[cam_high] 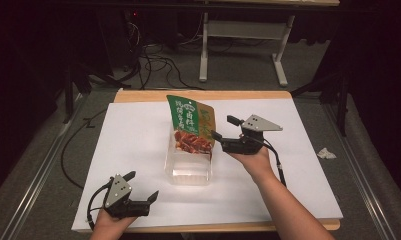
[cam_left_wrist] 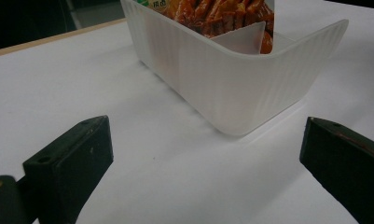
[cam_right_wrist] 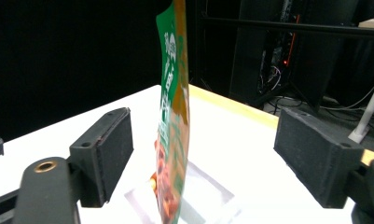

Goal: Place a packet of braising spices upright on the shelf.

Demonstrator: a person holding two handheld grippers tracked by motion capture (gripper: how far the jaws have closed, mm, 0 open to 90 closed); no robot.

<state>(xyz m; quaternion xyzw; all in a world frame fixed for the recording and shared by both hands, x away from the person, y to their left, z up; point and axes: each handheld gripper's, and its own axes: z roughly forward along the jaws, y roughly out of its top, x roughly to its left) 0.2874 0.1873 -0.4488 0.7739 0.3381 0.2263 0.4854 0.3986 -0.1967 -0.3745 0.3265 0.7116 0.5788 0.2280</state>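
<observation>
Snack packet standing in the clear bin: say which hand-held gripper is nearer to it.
Right. The right hand-held gripper is open, its jaws flanking the snack packet. The left hand-held gripper is open near the table's front edge, short of the clear bin.

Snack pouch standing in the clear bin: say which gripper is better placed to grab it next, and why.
Right. The right gripper sits open beside the snack pouch, whose edge stands between its jaws in the right gripper view. The left gripper is open near the table's front edge, short of the clear bin.

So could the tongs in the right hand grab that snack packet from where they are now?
Probably yes. The right tongs are open beside the snack packet, which stands upright in the clear tub. In the right gripper view its edge sits between the open jaws, with nothing blocking.
</observation>
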